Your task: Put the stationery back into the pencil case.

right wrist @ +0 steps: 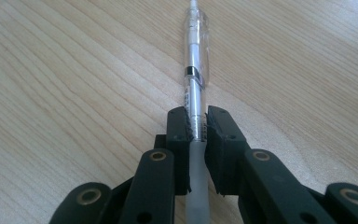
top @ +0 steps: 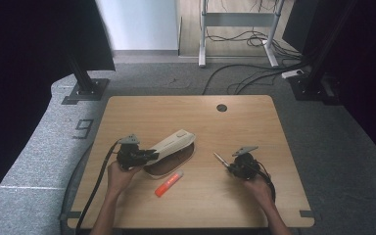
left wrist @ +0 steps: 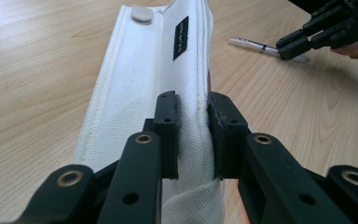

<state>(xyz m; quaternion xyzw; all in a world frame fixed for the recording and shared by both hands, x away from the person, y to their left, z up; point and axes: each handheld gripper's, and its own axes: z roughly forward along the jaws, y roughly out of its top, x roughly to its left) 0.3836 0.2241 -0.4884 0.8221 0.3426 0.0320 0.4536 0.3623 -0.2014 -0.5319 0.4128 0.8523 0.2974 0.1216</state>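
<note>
Pen clamped between right gripper fingers

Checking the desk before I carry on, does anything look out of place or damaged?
Nothing stands out. The left claw pinches the white pencil case, the right claw grips the clear pen, and the orange marker lies intact.

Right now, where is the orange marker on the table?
In the high view the orange marker lies loose on the table, left of centre near the person's edge, just in front of the white pencil case and between the two grippers.
</note>
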